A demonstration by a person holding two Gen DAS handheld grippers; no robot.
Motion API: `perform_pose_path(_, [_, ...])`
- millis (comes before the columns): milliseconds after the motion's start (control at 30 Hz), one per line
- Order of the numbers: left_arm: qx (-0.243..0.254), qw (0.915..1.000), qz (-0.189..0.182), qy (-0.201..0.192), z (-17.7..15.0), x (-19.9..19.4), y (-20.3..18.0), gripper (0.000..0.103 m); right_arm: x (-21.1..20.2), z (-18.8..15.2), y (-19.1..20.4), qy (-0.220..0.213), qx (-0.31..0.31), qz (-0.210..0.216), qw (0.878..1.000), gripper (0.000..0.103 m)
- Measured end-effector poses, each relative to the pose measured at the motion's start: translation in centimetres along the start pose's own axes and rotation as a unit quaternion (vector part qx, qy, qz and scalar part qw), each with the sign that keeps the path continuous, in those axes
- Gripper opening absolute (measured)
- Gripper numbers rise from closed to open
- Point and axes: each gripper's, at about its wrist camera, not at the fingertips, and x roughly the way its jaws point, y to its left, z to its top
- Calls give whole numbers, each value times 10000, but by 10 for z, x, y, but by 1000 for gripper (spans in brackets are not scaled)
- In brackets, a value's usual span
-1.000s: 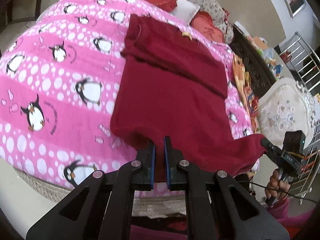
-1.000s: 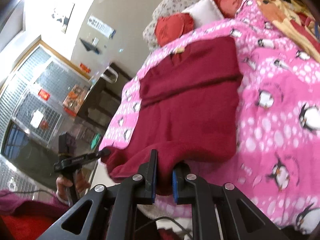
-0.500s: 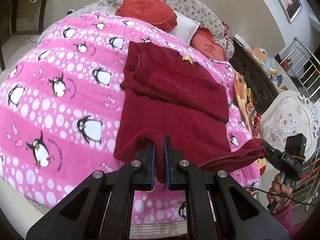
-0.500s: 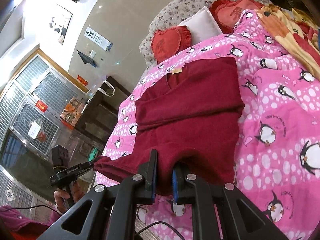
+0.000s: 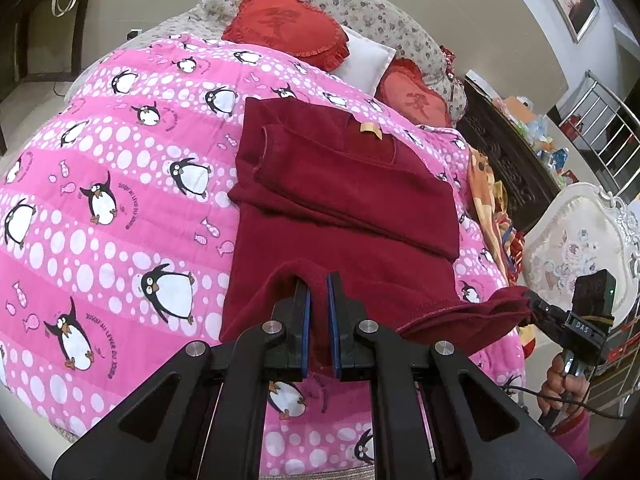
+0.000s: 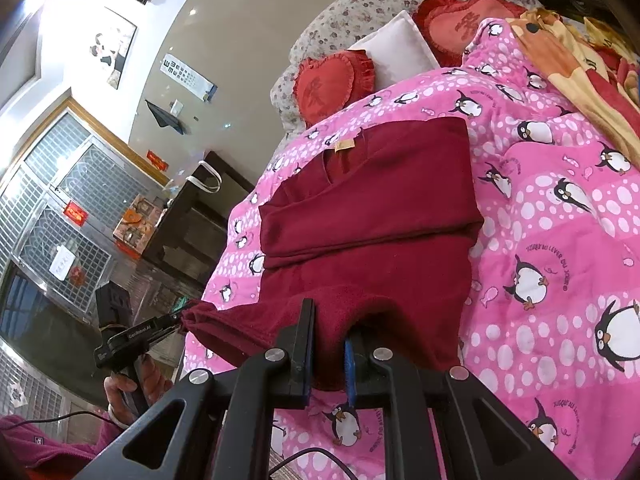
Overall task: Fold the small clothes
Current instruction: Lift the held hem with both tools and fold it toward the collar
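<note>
We are seeing a penguin blanket [image 5: 120, 208] covering the bed, heart cushions [image 5: 286, 26] beyond the maroon sweater [image 5: 352, 188]; left gripper [image 5: 318, 300] and right gripper [image 6: 329, 328] are each clamping its near hem.

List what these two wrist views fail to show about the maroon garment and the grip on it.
- Left gripper fingertips: left wrist view, buried in the maroon garment.
- Right gripper pad contact: right wrist view, cloth drapes over it.
- Collar label text: too small.
- Garment's underside on the penguin blanket: hidden by the top layer.
</note>
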Motion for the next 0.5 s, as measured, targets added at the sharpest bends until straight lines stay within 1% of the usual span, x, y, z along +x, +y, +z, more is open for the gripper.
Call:
perform_pose_path(200, [24, 10000, 3, 28, 7, 7, 0, 7, 6, 7, 0, -18, -10, -56, 10000, 11])
perform_pose_path(500, [140, 9999, 17, -72, 33, 21, -6, 7, 19, 32, -6, -147, -12, -167, 9998, 11])
